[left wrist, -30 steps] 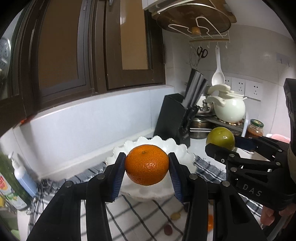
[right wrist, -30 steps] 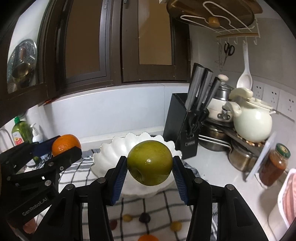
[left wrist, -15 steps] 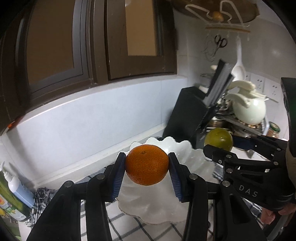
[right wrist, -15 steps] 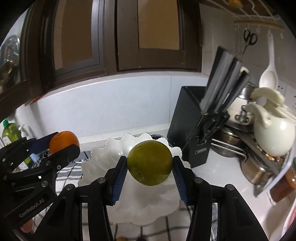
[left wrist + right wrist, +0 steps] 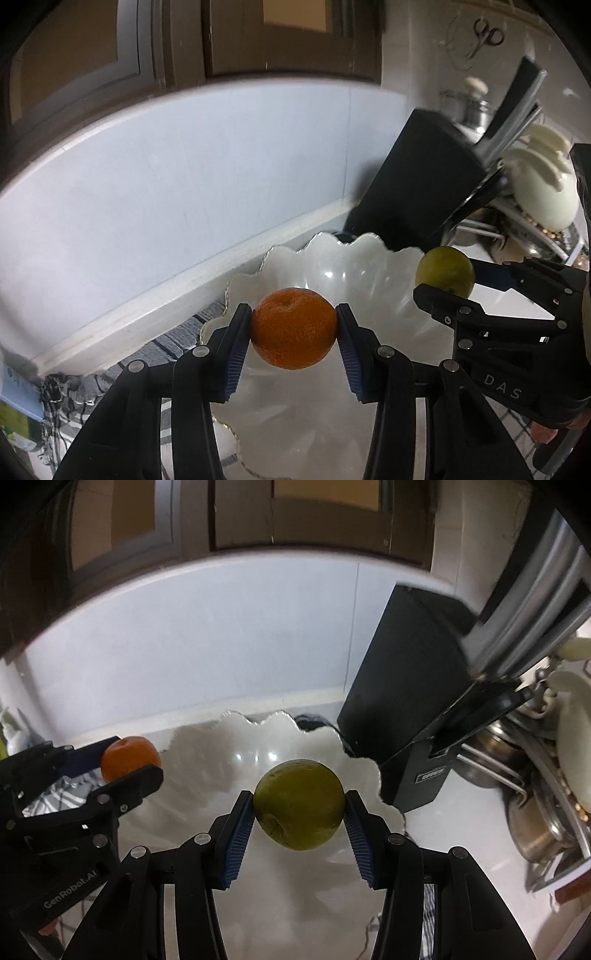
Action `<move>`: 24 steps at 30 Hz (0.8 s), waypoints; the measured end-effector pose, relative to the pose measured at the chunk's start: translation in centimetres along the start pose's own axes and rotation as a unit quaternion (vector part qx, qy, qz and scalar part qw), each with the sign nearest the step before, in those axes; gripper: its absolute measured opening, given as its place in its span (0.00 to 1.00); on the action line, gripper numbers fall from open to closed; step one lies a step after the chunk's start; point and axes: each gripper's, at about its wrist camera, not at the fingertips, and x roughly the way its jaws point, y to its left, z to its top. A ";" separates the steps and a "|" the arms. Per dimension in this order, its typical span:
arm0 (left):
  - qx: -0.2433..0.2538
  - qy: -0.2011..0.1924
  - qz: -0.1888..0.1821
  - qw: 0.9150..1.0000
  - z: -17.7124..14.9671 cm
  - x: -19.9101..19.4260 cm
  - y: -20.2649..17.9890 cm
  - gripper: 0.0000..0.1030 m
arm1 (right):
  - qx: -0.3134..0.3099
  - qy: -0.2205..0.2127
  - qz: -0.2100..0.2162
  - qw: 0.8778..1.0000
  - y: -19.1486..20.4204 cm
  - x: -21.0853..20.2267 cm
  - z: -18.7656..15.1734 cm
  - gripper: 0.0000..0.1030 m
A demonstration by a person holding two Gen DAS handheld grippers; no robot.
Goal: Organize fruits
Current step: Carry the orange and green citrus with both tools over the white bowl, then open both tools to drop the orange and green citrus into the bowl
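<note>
Between the left gripper's pads: the left gripper (image 5: 293, 328) is clamping an orange (image 5: 293, 328), both blue pads pressing its sides, above the white scalloped bowl (image 5: 369, 266).
Between the right gripper's pads: the right gripper (image 5: 300, 805) is squeezing a green fruit (image 5: 300, 804), also over the bowl's hollow.
Writing: the right gripper's body is showing "DAS" in the left wrist view; the left gripper's body is showing "GenRobot.AI" in the right wrist view. A small label on the black knife block (image 5: 406, 709) is too blurred to read.
Only in the left view: scissors (image 5: 485, 35) are hanging high to the right, and a checked cloth (image 5: 166, 343) is lying left of the bowl.
Only in the right view: steel pots (image 5: 535, 827) are sitting low to the right.
Pose: both grippers are pointing downward side by side, fingertips (image 5: 541, 432) showing beneath the right one.
</note>
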 end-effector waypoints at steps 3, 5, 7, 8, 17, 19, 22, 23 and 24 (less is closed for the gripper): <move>0.001 0.021 -0.004 1.000 0.1 1.8 0.1 0.44 | 0.004 0.025 0.006 1.000 -0.3 2.0 -0.1 0.49; -0.001 0.036 -0.009 0.999 0.1 3.1 0.2 0.44 | 0.006 0.046 0.010 0.999 -0.6 3.5 -0.3 0.49; -0.001 0.047 -0.012 0.999 0.3 4.0 0.1 0.44 | 0.009 0.061 0.011 0.998 -0.8 4.6 -0.6 0.49; -0.001 0.053 -0.011 0.999 0.3 4.5 0.1 0.44 | 0.010 0.068 0.010 0.998 -0.9 5.0 -0.7 0.49; 0.006 0.103 -0.006 0.995 0.2 7.3 -0.2 0.45 | 0.016 0.101 0.012 0.995 -1.9 7.1 -0.9 0.49; 0.004 0.110 -0.008 0.994 0.0 7.6 -0.2 0.45 | 0.016 0.105 0.015 0.994 -1.9 7.2 -0.9 0.49; 0.000 0.116 -0.005 0.993 -0.1 7.9 0.0 0.46 | 0.016 0.109 0.012 0.994 -1.9 7.5 -0.9 0.50; -0.002 0.118 -0.003 0.993 -0.1 8.0 0.1 0.52 | 0.015 0.107 0.009 0.994 -1.9 7.4 -0.9 0.52; -0.002 0.114 0.000 0.994 -0.1 7.8 0.1 0.57 | 0.014 0.106 0.007 0.994 -1.9 7.4 -0.9 0.56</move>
